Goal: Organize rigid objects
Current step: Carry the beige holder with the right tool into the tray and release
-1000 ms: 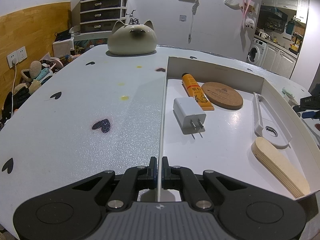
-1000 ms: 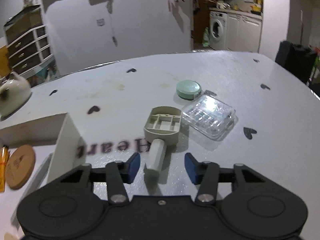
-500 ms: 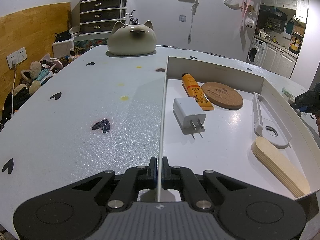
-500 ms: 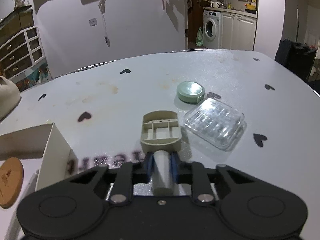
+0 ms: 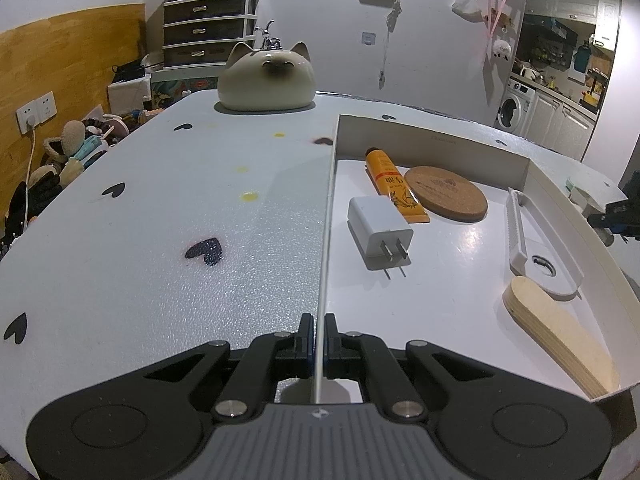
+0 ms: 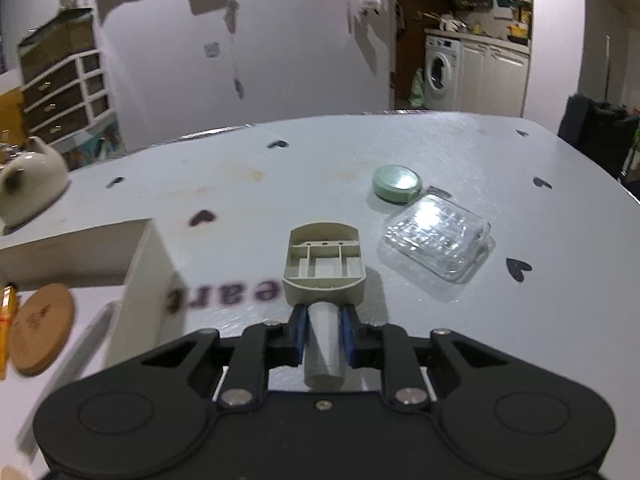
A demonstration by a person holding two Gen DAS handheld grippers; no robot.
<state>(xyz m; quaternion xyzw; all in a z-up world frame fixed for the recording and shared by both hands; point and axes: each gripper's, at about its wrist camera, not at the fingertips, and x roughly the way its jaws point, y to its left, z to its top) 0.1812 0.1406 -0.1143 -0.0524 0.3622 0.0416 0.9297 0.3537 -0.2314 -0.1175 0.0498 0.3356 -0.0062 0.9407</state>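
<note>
You are at the pick-up step: your right gripper has just closed on the pale handle of the beige brush-like tool, and its blue pads now clamp that handle from both sides at the lower centre of the right wrist view. The tool's ribbed head points away from you, still low over the table; whether it has lifted clear, you cannot tell.

Your left gripper has its jaws together on the thin left wall of the white box, at the bottom centre of the left wrist view, steadying it.

The next move calls for lifting the tool and carrying it left, over the box wall showing at the left edge of the right wrist view, into free floor near the charger, clear of the cork coaster and orange tube.

A green round case and clear plastic case wait at centre right.
</note>
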